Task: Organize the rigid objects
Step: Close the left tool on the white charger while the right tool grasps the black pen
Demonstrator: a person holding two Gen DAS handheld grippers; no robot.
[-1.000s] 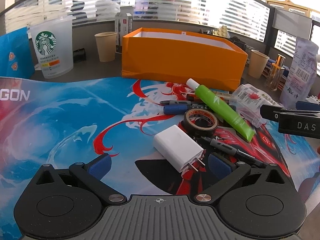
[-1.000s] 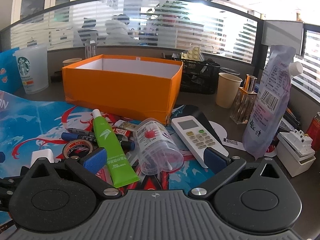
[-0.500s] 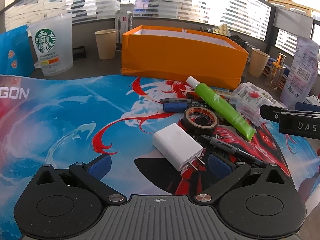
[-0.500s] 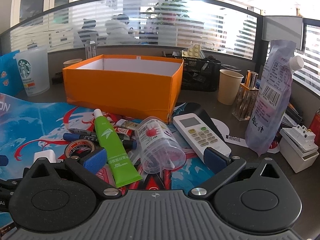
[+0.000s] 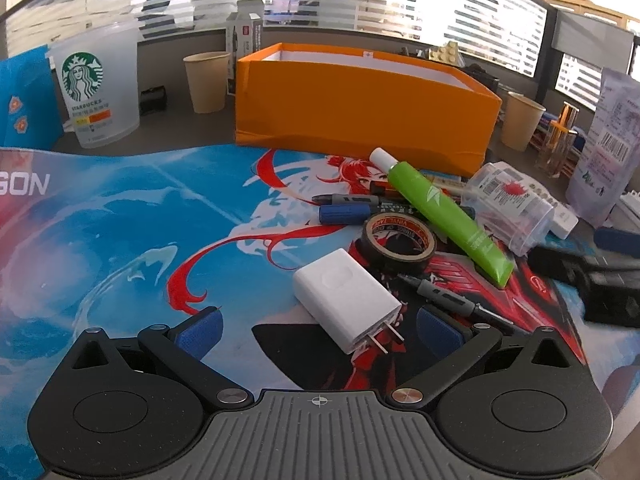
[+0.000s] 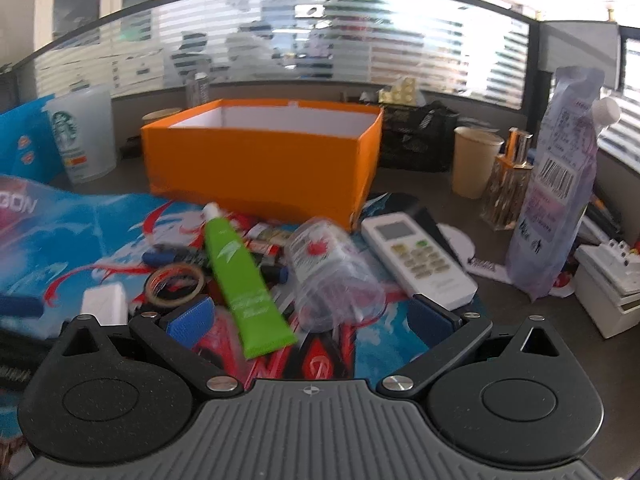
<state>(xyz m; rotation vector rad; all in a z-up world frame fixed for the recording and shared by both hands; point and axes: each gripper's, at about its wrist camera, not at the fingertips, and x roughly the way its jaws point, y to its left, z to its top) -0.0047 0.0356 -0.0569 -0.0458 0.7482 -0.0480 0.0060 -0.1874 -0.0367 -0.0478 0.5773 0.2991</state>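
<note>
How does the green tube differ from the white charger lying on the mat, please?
The green tube is long and slim with a white cap; the white charger is a short block with two metal prongs. The tube rests across the markers, while the charger lies flat alone. Both lie before the orange box.

Left half of the mat (image 5: pixel 120 220) is wide open, easy way in. The right half is a jam: charger (image 5: pixel 346 300), tape (image 5: pixel 398 242), green tube (image 5: pixel 444 216), pens (image 5: pixel 348 206) and a clear tub (image 5: pixel 512 204) all touching or overlapping. Orange box (image 5: pixel 360 108) walls off the back; remote (image 6: pixel 418 258) and pouch (image 6: pixel 556 200) crowd the right edge.
</note>
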